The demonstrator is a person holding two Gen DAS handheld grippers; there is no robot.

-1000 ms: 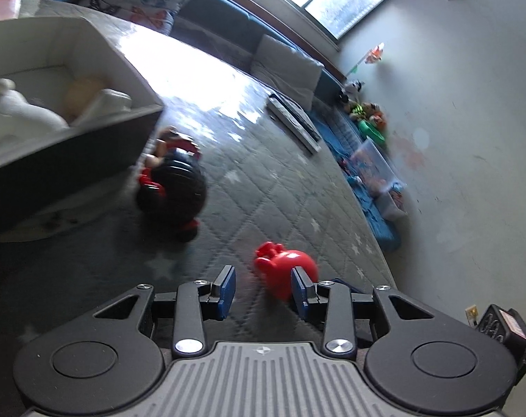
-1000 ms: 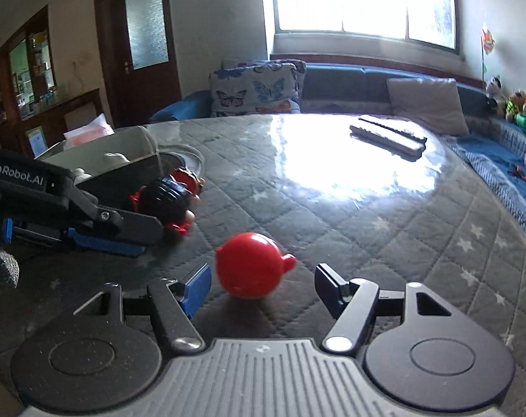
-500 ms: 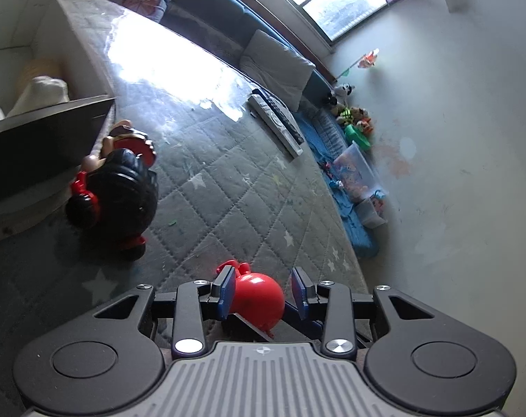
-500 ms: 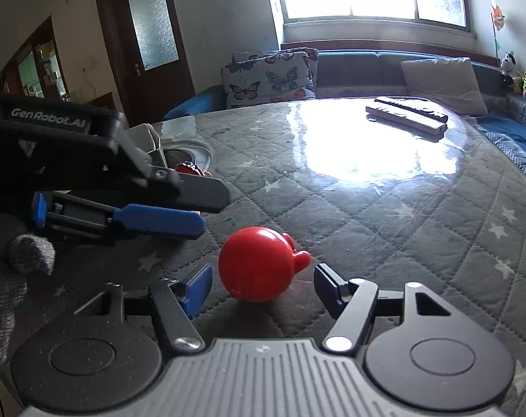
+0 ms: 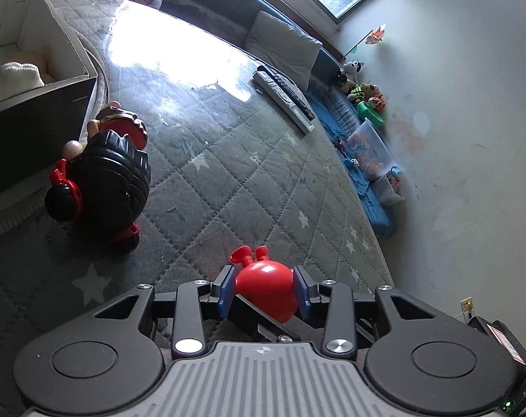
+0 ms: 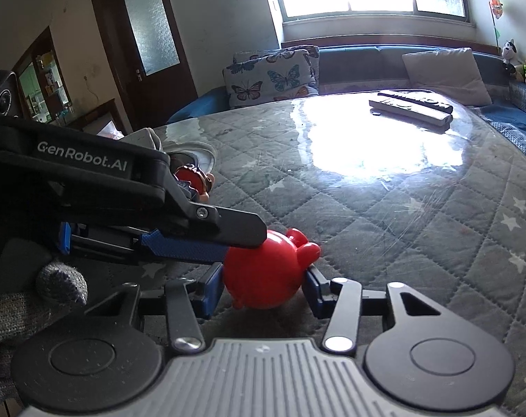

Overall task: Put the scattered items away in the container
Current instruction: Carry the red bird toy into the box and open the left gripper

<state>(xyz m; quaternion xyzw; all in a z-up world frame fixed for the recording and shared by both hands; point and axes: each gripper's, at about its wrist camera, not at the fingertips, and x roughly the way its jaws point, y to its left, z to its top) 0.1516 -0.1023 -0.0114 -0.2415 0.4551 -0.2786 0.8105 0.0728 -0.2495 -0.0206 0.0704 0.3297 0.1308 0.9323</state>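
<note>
**Both grippers on one red toy**

Now the left gripper [image 5: 265, 292] and the right gripper [image 6: 265, 286] each have their jaws clamped on the same red toy [image 5: 267, 290], which sits on the quilted table [image 5: 228, 160] well short of the box [image 5: 37, 69]. Pulling in different directions could squirt the smooth toy free. A second ago both pairs of jaws stood apart around it.

We see open quilted table [image 5: 249, 173] ahead; the black toy [image 5: 106, 177] blocks the way to the box [image 5: 65, 80].
</note>
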